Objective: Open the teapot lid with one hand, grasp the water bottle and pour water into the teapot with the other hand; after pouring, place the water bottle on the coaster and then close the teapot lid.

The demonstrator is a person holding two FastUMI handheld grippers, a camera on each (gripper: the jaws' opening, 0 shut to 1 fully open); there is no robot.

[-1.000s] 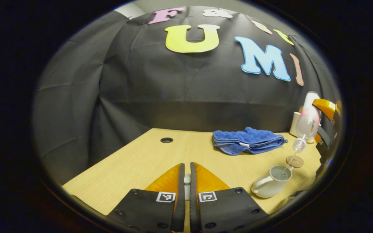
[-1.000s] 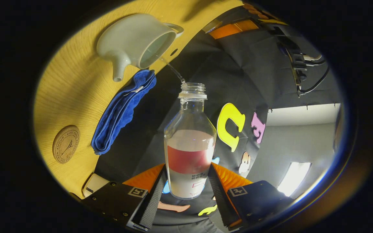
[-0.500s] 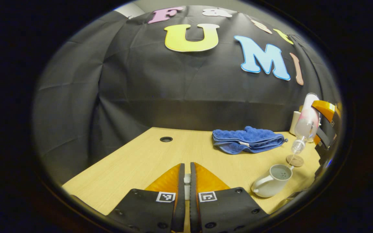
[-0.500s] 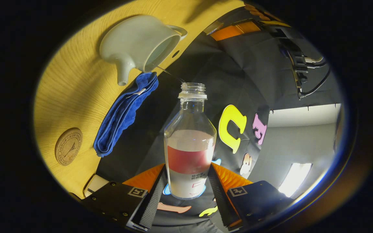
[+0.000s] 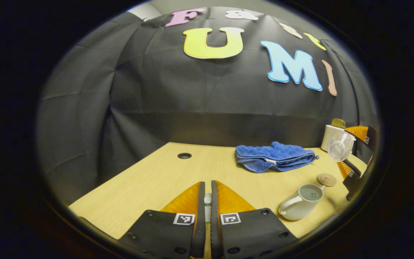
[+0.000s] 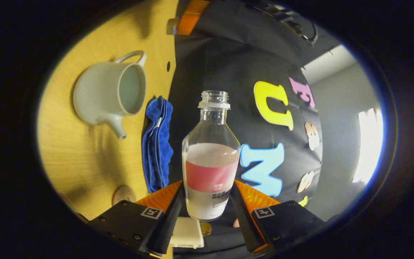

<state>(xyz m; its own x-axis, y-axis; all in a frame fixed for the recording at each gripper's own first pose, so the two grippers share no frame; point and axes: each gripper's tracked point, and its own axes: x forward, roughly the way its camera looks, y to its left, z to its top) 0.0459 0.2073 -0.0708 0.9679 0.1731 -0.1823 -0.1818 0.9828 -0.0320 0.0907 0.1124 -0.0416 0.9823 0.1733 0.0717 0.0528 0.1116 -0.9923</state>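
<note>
A light wooden table [image 5: 164, 176] with a round cable hole [image 5: 184, 155] carried a lidless white teapot [image 5: 302, 201], a folded blue towel [image 5: 275, 156] behind it, and a round cork coaster [image 5: 326, 179] just beside the teapot. A small white box [image 5: 331, 136] stood at the table's far edge.

Recording booth, black cloth wall [image 5: 178, 97], light wooden table [image 5: 156, 180], folded blue towel [image 5: 273, 155]

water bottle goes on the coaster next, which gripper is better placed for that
Right. The right gripper already clamps the water bottle, close to the coaster; the left gripper is shut on a small white part.
</note>
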